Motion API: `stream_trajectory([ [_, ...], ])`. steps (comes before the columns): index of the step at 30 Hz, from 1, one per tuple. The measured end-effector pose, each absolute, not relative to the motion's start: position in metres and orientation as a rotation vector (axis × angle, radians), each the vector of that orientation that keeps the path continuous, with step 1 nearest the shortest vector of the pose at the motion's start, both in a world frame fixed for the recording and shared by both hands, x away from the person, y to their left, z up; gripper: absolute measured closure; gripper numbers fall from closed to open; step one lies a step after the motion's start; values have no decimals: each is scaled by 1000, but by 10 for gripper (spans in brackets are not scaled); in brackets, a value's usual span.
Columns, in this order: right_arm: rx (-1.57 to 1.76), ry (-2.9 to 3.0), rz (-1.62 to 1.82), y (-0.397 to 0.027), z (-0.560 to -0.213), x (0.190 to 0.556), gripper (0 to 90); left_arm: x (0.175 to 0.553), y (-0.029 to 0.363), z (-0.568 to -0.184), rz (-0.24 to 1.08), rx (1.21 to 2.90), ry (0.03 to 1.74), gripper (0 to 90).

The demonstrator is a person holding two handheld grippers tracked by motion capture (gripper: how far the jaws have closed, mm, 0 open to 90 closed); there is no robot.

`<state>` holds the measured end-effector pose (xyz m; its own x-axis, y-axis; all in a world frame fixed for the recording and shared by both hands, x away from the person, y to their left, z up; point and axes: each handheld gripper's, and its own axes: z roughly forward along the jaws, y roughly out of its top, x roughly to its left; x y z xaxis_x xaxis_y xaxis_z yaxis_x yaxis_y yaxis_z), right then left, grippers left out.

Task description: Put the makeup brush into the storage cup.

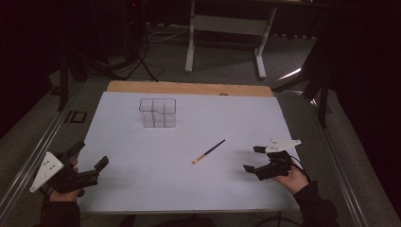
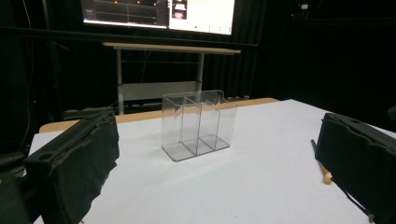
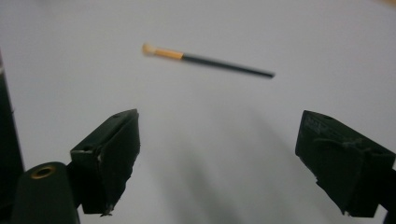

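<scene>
At the left edge of the surface [image 1: 142, 189], the left gripper [image 1: 90, 162] is being held with its jaws spread and nothing between them, aimed toward the clear organizer [image 1: 158, 113] standing upright at the far middle. Nearer the centre, the brush [image 1: 208, 152] is lying flat and untouched, well apart from the organizer. At the right, the right gripper [image 1: 253, 159] is being held just off the brush, jaws spread wide and empty. An approach appears to be in hand; next, the jaws are likely to be lowered astride the thin handle and closed squarely.
</scene>
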<state>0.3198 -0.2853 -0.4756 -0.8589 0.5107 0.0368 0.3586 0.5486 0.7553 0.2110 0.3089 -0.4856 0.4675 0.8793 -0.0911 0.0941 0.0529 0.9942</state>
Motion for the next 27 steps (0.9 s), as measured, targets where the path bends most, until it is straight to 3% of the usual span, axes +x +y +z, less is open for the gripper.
stream_trajectory([
  [27,338,3039,809,-242,-459,366,135,209,309,-485,747,1411,916,0],
])
